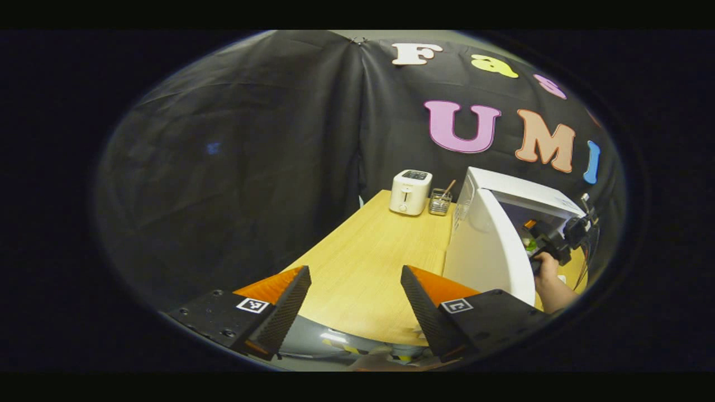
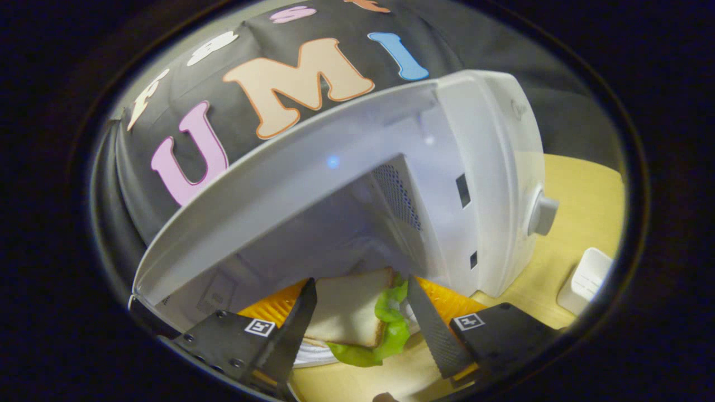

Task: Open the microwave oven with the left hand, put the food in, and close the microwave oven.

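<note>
The white microwave stands on the wooden table with its door swung open. In the right gripper view a sandwich of white bread and green lettuce sits between the fingers of my right gripper, just in front of the open cavity. The gripper is shut on the sandwich. A white plate rim shows below it. My left gripper hangs open over the table's near edge, left of the door, with nothing between its fingers. Farther off, the right gripper and a hand reach into the opening.
A white toaster and a small wire basket stand at the table's far end, left of the microwave. A white rectangular container sits on the table to the microwave's right. The round knob sticks out of the microwave's front panel.
</note>
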